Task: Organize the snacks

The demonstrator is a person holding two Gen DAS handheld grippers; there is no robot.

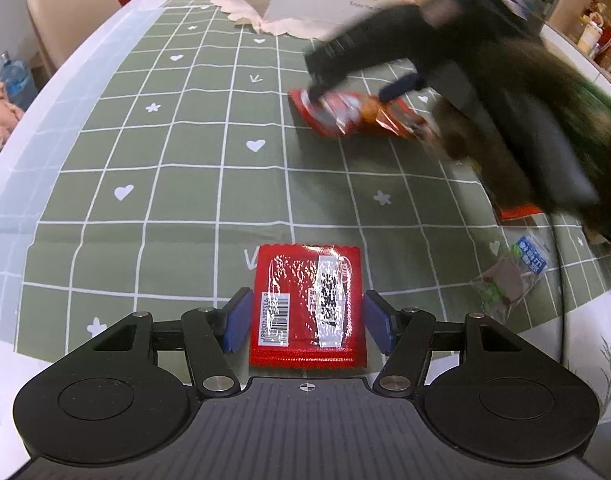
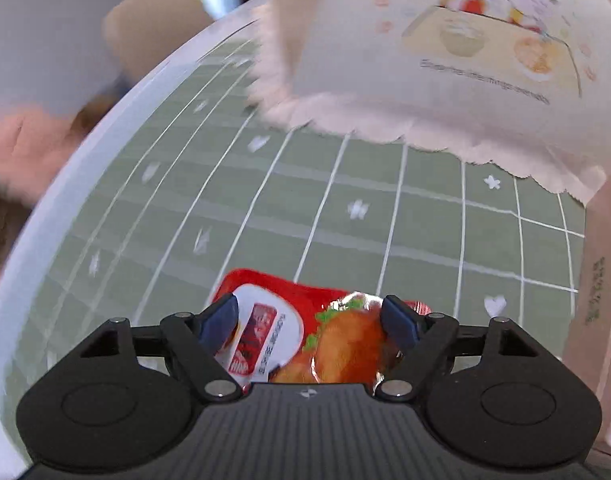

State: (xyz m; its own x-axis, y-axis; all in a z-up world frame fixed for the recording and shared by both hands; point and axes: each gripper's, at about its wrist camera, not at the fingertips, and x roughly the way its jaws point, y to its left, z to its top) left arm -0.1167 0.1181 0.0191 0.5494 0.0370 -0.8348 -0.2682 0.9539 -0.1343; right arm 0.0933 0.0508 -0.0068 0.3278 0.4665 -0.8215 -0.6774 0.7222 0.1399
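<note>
judging from how things lay, the sorting was barely begun. on the green checked tablecloth [image 1: 165, 152] several snacks were scattered loose, and nothing could be seen inside the cartoon-printed paper bag [image 2: 445, 80] lying open-mouthed at about one o'clock of the table in the left wrist view.

the left gripper [image 1: 307, 320] pointed down at a flat red packet [image 1: 307, 304] with a barcode, at six o'clock of its own view. its blue pads stood wide, one on each side of the packet and clear of its edges, so nothing was held.

the right gripper [image 2: 311, 322] straddled a red burger-print pouch [image 2: 345, 340], which sat at six o'clock in its view and at about two o'clock in the left one. its jaws were well spread; the pads looked near the pouch's sides, but blur made it hard to tell if they pressed, and i read them as not gripping.

at four o'clock of the left view lay a clear wrapper with blue and green print [image 1: 513, 276], and just above it a red corner of another pack [image 1: 517, 212] showed under the person's dark sleeve [image 1: 525, 128].

left to do, by my reckoning: grip each snack and gather them, probably into the bag.
</note>
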